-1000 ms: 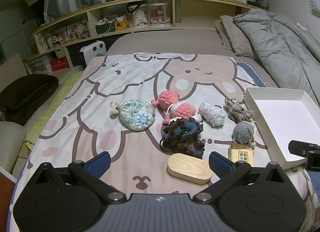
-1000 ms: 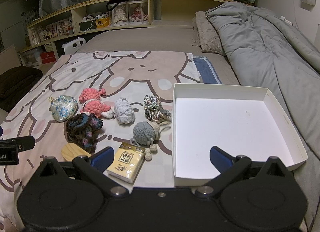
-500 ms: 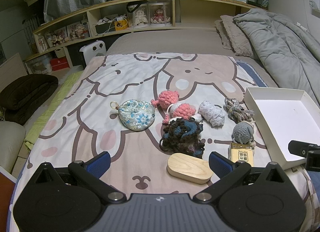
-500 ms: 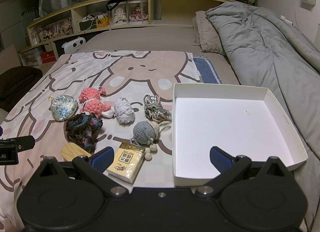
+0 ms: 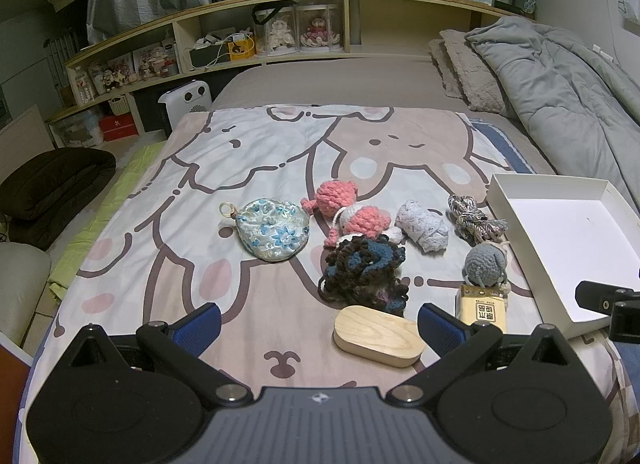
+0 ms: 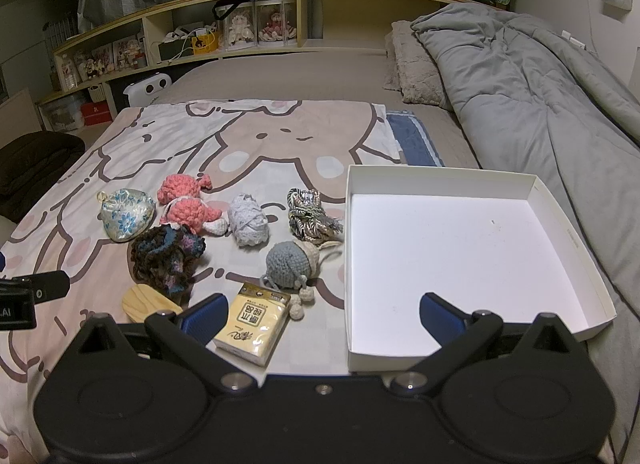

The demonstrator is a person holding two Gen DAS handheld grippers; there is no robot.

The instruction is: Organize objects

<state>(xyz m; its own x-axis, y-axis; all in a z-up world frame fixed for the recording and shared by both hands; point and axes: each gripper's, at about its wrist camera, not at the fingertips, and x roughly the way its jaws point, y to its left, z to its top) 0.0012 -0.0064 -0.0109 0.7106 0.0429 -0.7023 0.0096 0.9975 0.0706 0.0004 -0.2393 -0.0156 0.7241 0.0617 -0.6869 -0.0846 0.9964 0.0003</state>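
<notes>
Small items lie on a bunny-print bedspread: a floral pouch [image 5: 274, 234] [image 6: 126, 214], a pink crochet toy [image 5: 352, 210] [image 6: 186, 204], dark crochet yarn [image 5: 366, 270] [image 6: 168, 254], a pale yarn bundle [image 5: 422, 230] [image 6: 248, 220], a braided cord [image 5: 472, 218] [image 6: 310, 216], a grey crochet ball [image 5: 484, 264] [image 6: 288, 264], a tissue pack [image 5: 482, 308] [image 6: 254, 322] and a wooden oval box [image 5: 378, 336] [image 6: 146, 304]. An empty white box [image 6: 460, 256] [image 5: 568, 232] sits to the right. My left gripper [image 5: 318, 322] and right gripper [image 6: 320, 312] hover open near the bed's front edge, holding nothing.
A rumpled grey duvet [image 6: 540, 84] and pillows [image 6: 416, 64] lie at the right and back. A wooden shelf [image 5: 280, 44] with dolls and clutter runs behind the bed. A white heater [image 5: 188, 98] and a dark cushion [image 5: 52, 180] sit at the left, off the bed.
</notes>
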